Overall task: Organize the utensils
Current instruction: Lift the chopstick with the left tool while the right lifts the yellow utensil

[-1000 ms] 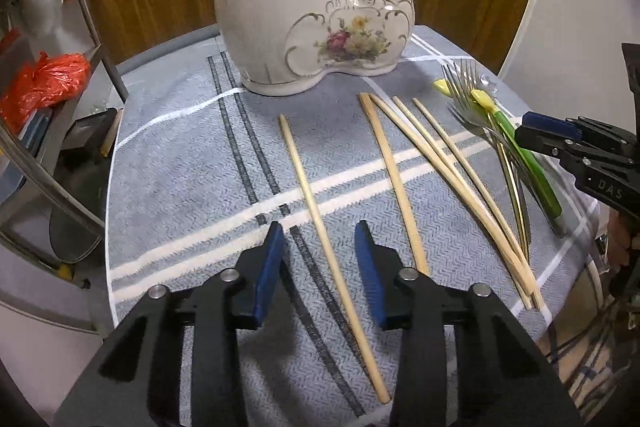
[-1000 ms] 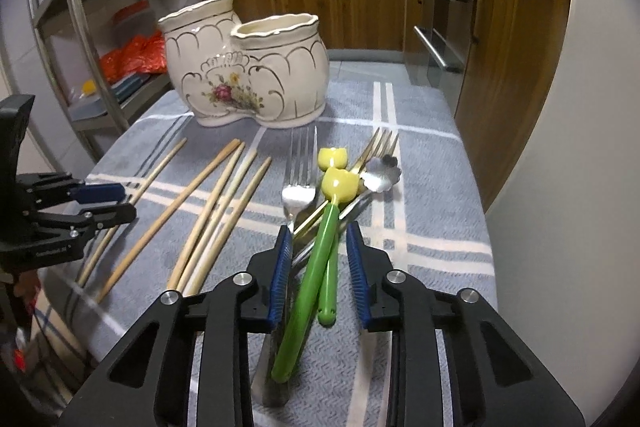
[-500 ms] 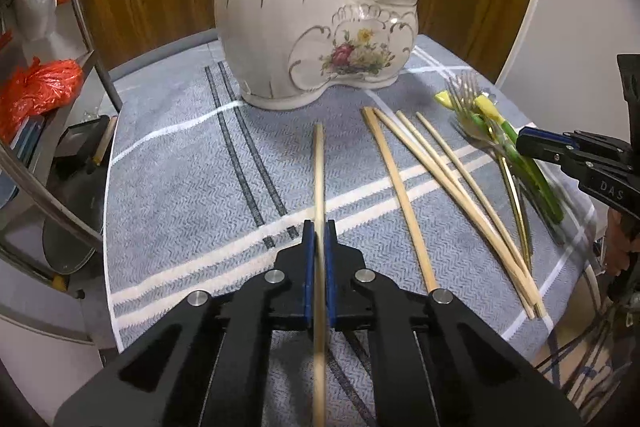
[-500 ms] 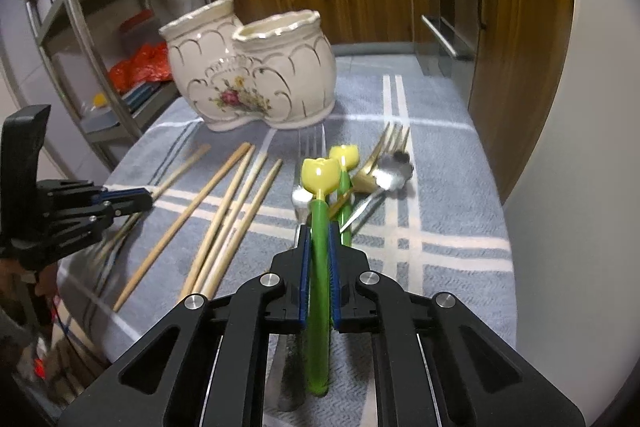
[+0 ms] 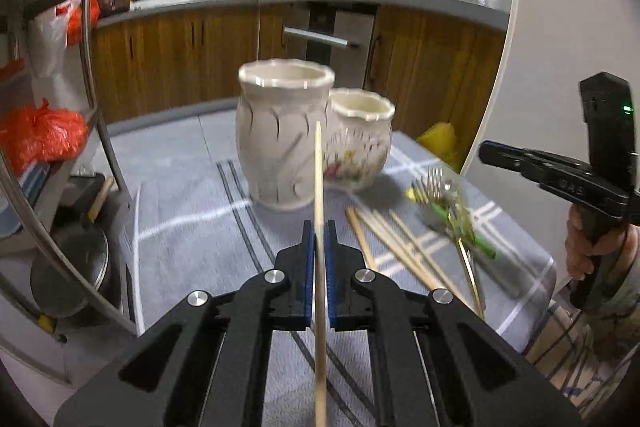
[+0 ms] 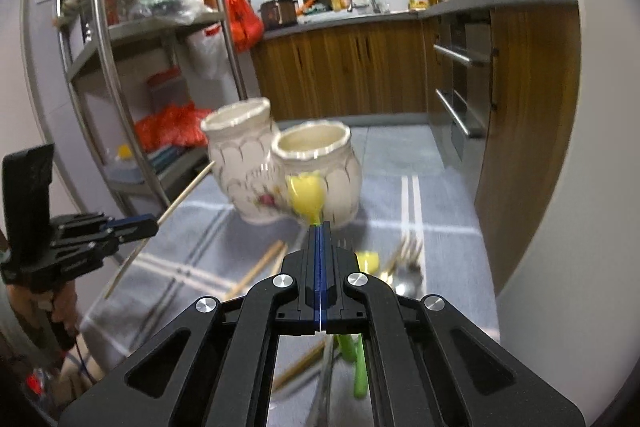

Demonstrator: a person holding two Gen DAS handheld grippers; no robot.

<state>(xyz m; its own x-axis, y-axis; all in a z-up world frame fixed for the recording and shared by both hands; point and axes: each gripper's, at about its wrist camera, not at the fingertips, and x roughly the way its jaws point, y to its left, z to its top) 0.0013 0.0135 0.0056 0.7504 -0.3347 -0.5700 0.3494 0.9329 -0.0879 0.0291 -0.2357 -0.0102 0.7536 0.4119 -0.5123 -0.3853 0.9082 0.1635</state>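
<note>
My left gripper (image 5: pixel 319 227) is shut on a wooden chopstick (image 5: pixel 319 187) and holds it lifted, tip pointing at the white ceramic double holder (image 5: pixel 286 143). My right gripper (image 6: pixel 320 227) is shut on a green-handled utensil with a yellow tulip head (image 6: pixel 306 193), raised in front of the holder's lower pot (image 6: pixel 316 167). Several chopsticks (image 5: pixel 396 247), forks and another green utensil (image 5: pixel 452 203) lie on the cloth. The left gripper also shows in the right wrist view (image 6: pixel 148 225), the right gripper in the left wrist view (image 5: pixel 486 150).
A grey striped cloth (image 5: pixel 192 187) covers the table. A metal shelf rack (image 6: pixel 100 67) with red bags stands to the left. Wooden kitchen cabinets (image 6: pixel 352 67) are behind. A white wall edge (image 5: pixel 512 87) is on the right.
Both grippers have risen off the cloth with their utensils, the chopstick and the green utensil, and now point at the holder from higher up.
</note>
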